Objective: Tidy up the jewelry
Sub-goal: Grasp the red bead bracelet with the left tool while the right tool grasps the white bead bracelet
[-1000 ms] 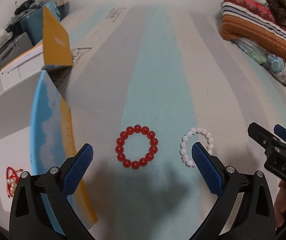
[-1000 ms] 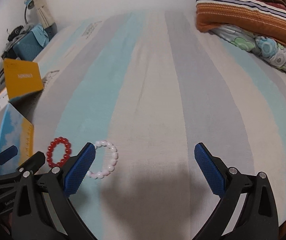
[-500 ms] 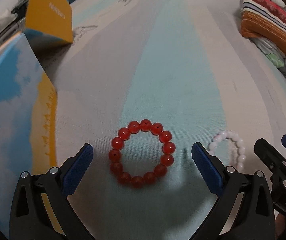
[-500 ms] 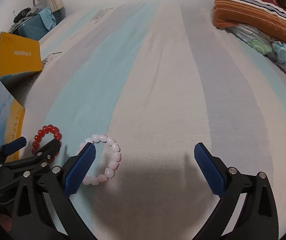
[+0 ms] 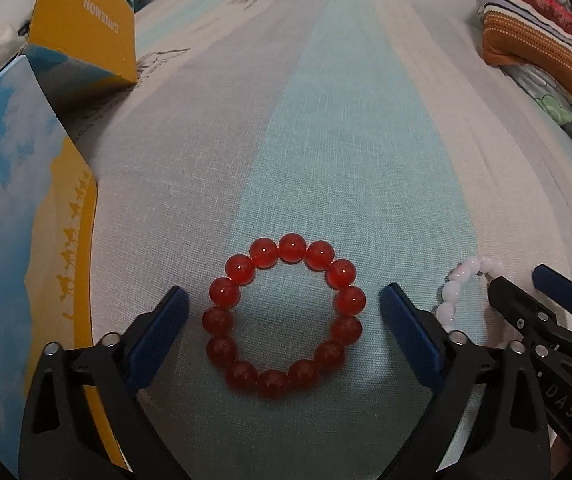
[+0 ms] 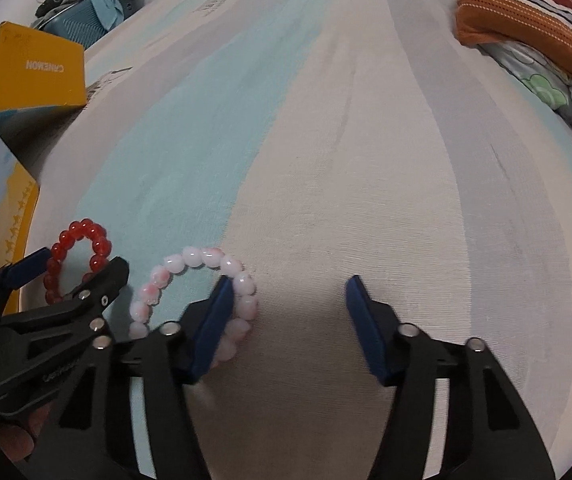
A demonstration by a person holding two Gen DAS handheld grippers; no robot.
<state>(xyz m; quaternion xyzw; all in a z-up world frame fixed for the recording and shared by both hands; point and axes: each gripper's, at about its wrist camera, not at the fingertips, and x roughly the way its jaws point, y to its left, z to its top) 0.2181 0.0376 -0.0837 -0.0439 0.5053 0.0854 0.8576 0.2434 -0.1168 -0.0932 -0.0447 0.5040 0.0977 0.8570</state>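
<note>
On the striped blue, grey and cream cotton bedsheet, the landmark, a ring of round glossy red beads lies flat, centred between the wide-apart jaws of the left gripper, which have just been closing slightly. Beside it the white-pink bead bracelet is straddled by the right gripper, jaws half-closed and just been closing, only its right side between them

The black left gripper with blue pads points steeply down, its jaws wide and just beginning to close. The matching right gripper beside it has jaws closing, about half apart.
</note>
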